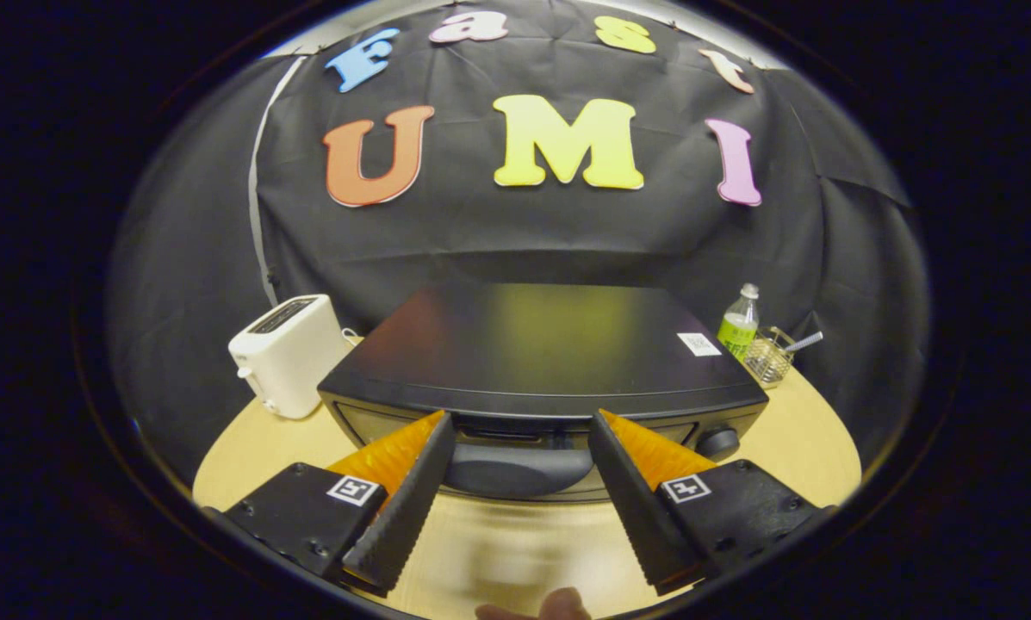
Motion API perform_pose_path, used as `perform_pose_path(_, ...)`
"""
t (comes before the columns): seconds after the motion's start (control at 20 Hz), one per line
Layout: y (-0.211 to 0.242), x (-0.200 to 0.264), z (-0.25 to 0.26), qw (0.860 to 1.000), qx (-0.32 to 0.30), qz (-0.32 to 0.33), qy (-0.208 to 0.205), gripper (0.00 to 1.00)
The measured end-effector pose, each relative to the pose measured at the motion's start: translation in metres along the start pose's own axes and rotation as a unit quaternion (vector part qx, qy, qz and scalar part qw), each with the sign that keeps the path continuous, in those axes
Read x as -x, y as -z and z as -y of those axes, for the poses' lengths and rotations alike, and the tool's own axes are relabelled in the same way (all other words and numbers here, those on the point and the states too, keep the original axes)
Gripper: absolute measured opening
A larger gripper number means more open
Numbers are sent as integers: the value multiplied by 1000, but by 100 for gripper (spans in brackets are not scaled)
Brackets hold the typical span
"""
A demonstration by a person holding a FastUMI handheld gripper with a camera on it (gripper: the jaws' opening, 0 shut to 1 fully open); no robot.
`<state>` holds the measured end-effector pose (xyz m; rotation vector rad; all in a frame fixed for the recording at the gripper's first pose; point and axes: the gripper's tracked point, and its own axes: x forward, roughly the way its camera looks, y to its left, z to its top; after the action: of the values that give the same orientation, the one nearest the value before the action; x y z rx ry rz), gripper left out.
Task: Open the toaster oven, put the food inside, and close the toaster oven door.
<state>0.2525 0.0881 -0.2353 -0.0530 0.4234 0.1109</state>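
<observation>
The gripper (522, 424) is held w/ fingers spread wide apart, nothing clamped between them; tips sit just in front of the toaster oven (541, 362), at the top edge of its front. The oven door handle (515, 469) is seen in the gap between the fingers, lower than the tips, and the door looks shut. The oven stands on the wooden table (248, 448), w/ a white toaster (287, 353) beside it on one side and, on the other, a green-label bottle (739, 323) and a small wire basket (769, 357). The food can't be made out anywhere, so its place can't be told. Judged risk: handle is wide and rounded, so if the fingers are closed from this height it could be missed or only clipped at the top, and the pull would slip off. If the door is tugged w/out a firm bite, the whole oven may be dragged fwd on the table. A knob (717, 441) sits near one fingertip and could be bumped during approach. A fingertip (558, 607) shows at the near edge.
</observation>
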Motion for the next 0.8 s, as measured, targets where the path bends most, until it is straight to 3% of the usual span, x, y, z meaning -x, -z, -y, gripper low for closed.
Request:
perform_pose_path(0.35, 36, 34, -4, 999, -16, -41, -9, 100)
perform_pose_path(0.8, 95, 66, -9, 997, 18, -74, -10, 100)
